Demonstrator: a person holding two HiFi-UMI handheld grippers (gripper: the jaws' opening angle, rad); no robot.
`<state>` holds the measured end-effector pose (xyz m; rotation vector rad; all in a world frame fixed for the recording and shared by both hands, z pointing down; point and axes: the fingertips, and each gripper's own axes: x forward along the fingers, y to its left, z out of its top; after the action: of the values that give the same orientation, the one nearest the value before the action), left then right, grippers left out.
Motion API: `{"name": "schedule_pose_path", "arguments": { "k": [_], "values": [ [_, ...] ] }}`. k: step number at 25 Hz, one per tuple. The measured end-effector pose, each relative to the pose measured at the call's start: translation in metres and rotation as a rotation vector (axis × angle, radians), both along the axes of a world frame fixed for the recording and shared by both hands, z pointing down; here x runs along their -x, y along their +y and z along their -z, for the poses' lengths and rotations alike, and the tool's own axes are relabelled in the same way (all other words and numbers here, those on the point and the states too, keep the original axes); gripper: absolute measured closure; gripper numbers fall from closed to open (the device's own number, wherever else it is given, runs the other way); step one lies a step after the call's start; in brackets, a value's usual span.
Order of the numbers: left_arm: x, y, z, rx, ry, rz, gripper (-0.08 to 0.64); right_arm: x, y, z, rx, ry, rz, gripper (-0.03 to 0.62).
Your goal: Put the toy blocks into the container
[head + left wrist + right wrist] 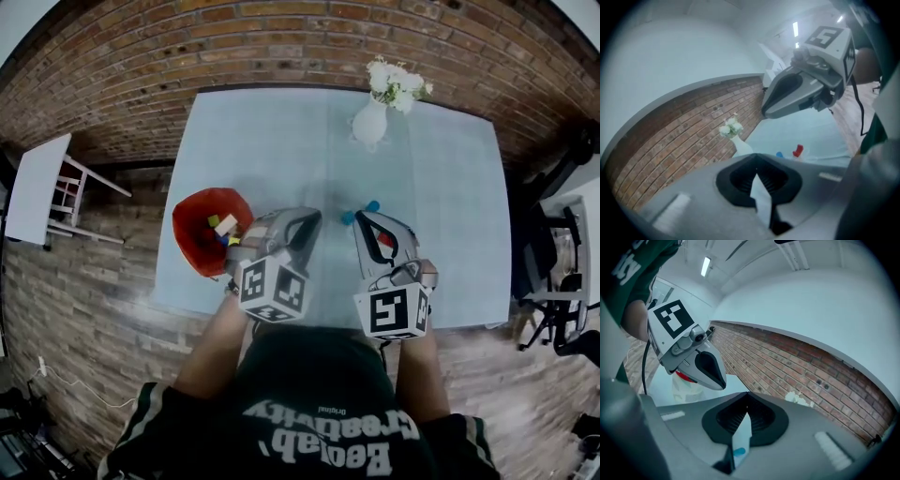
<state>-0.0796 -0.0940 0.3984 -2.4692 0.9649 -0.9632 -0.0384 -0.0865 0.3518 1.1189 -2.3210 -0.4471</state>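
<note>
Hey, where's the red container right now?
In the head view, the red container sits near the table's left edge, just left of the left gripper, blocks inside.

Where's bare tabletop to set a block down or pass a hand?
Bare: far left of the table, between red container and vase; also the right side, past the vase and right gripper. Crowded: near middle, around left gripper, blue blocks and container.
</note>
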Motion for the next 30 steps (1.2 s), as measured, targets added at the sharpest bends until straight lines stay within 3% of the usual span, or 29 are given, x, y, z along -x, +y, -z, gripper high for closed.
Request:
{"name": "schedule_pose_path", "arguments": {
  "k": [7,11,13,15,17,30],
  "values": [
    [-0.056,-0.016,-0.007,0.011,-0.019,-0.012,0.558,-0.066,-0.015,-0.006,0.019,0.021,-0.031,0.586],
    [-0.075,-0.022,-0.03,0.067,-0.031,-0.016,0.557,-0.084,-0.02,-0.016,0.035,0.033,-0.027,0.586],
    [-0.083,-0.025,-0.046,0.115,-0.05,-0.02,0.554,-0.093,-0.022,-0.021,0.046,0.038,-0.028,0.586],
    [-0.093,-0.028,-0.064,0.18,-0.059,-0.036,0.45,-0.102,-0.025,-0.024,0.053,0.038,-0.033,0.586],
    [-0.101,-0.032,-0.085,0.252,-0.068,-0.042,0.411,-0.11,-0.027,-0.029,0.062,0.041,-0.041,0.586],
    [-0.111,-0.066,-0.232,0.588,-0.195,0.016,0.344,-0.159,-0.043,-0.086,0.168,0.077,-0.087,0.586]
  ]
}}
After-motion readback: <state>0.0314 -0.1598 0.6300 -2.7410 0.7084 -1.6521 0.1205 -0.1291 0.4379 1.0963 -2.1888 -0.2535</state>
